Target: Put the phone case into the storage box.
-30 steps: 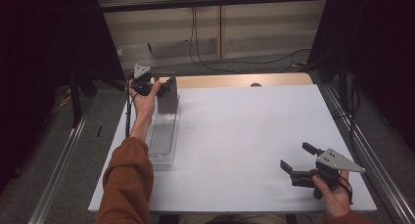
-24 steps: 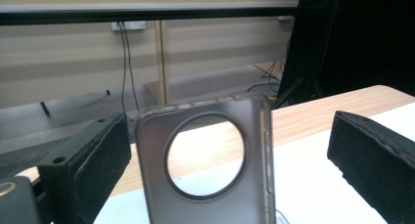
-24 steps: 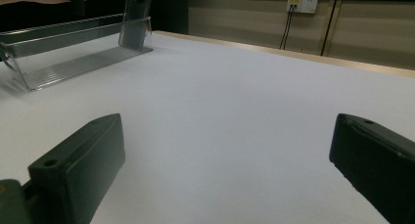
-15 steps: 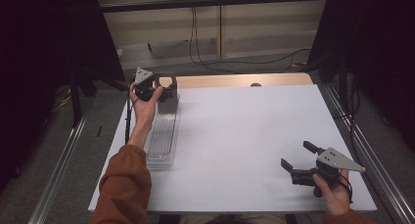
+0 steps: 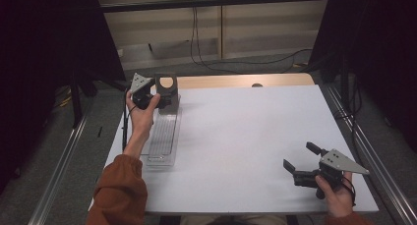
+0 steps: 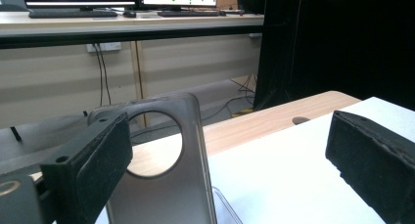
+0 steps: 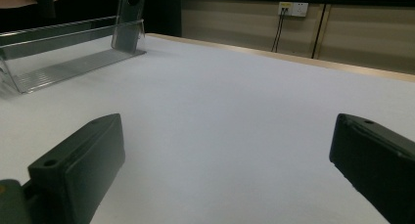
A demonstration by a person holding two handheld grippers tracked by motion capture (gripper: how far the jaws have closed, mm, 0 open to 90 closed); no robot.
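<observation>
In the high view the left gripper [image 5: 164, 98] sits at the far left corner of the white table [image 5: 246, 136], its jaws partly hidden behind the left hand [image 5: 142, 112]; from its own camera we see them standing wide apart, the smoky translucent phone case [image 6: 164, 165] upright just beside the left pad, nothing clamped. Whether pad and case touch we cannot tell. The case is cut off at the bottom of that view; its round camera opening shows the wooden table edge behind. It stands at the far end of a clear plastic rack [image 5: 163, 136] that runs along the table's left margin, close to the edge. In the right gripper view the rack's near end is cropped at the left border and the case top is cut off above. The right gripper [image 5: 301, 161] hangs low near the table's front right corner, held by the right hand [image 5: 334, 193], jaws spread, nothing between them. Between the two grippers we note broad bare white surface. Dark curtains flank both sides.
</observation>
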